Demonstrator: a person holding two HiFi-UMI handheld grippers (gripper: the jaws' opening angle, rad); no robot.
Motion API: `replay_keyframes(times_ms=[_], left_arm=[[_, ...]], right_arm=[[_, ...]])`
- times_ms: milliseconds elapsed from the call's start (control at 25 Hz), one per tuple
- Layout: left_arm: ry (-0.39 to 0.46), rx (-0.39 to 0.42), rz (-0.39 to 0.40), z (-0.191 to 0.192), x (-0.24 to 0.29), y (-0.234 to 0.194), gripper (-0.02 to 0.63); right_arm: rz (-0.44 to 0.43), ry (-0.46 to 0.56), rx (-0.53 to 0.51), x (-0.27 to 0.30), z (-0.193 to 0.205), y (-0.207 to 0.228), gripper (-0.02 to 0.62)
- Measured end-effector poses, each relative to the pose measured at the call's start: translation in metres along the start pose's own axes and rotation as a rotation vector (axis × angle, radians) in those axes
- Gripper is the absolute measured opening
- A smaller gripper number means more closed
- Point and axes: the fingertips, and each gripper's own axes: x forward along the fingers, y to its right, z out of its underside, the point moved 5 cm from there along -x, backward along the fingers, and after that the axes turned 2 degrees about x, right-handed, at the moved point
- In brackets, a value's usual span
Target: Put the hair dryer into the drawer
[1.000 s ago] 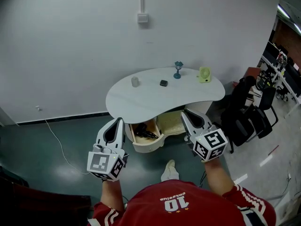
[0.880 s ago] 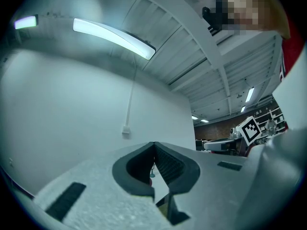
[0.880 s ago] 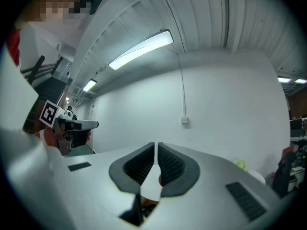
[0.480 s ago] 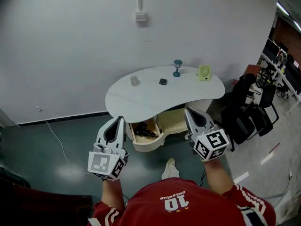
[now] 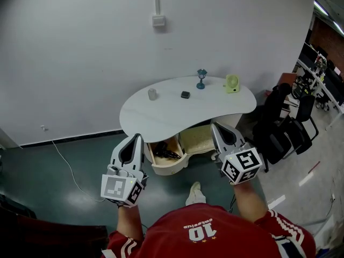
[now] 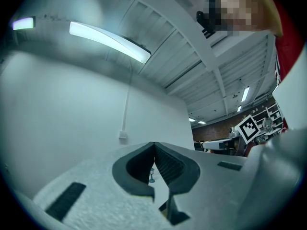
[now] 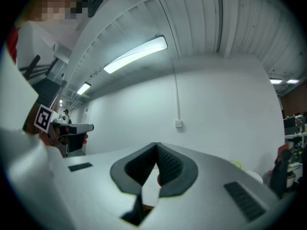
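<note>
The right gripper [image 5: 217,128] has drawn its jaws together since a second ago. The left gripper [image 5: 136,138] is likewise closed, and both are empty. The hair dryer [image 5: 165,153] lies in the open drawer [image 5: 171,169] under the desk [image 5: 172,112].

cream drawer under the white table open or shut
Open: the cream drawer juts out below the white table edge, a dark object lying inside.
</note>
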Motion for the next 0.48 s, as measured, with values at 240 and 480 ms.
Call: replay_keyframes(times_ms=[240,480], left_arm=[[-0.008,-0.024,0.010,0.006,0.000,-0.002,0.000],[-0.022,-0.037,0.020,0.013,-0.001,-0.003,0.000]], right_arm=[[0.006,-0.013,-0.002,0.001,0.005,-0.001,0.006],[0.005,-0.016,0.005,0.002,0.009,-0.002,0.005]])
